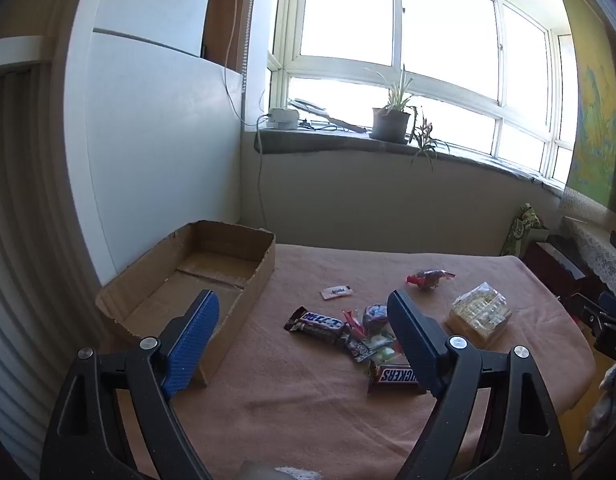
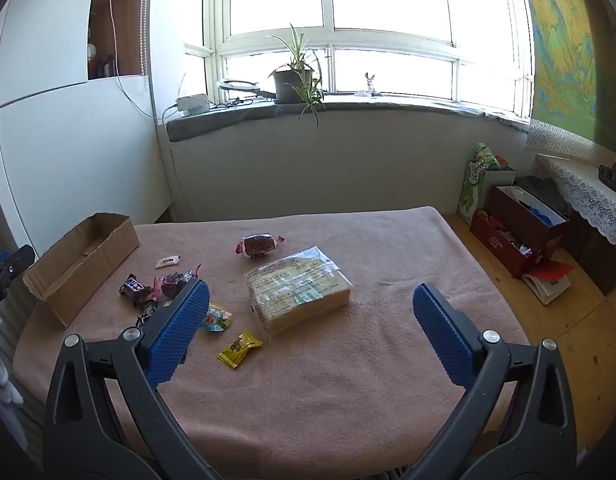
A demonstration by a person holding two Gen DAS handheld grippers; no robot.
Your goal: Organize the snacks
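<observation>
An empty cardboard box point(image 1: 195, 276) point(image 2: 83, 256) lies at the table's left. Snacks are scattered on the pink cloth: a dark chocolate bar point(image 1: 318, 323) point(image 2: 133, 285), a Snickers bar point(image 1: 394, 376), a clear pack of crackers point(image 1: 479, 312) point(image 2: 297, 290), a red-ended dark cake point(image 1: 430, 278) point(image 2: 259, 245), a small white sachet point(image 1: 336, 291) point(image 2: 167, 261), a yellow candy point(image 2: 239, 349) and several small sweets point(image 1: 372, 336) point(image 2: 217, 318). My left gripper point(image 1: 303, 336) hovers open above the table near the box and the chocolate bars. My right gripper point(image 2: 310, 320) hovers open in front of the cracker pack. Neither holds anything.
The table point(image 2: 328, 400) is covered by a pink cloth, with a white cabinet point(image 1: 155, 140) to the left. A windowsill with a potted plant point(image 2: 293, 76) runs behind. Red boxes and bags point(image 2: 516, 228) stand on the wooden floor at the right.
</observation>
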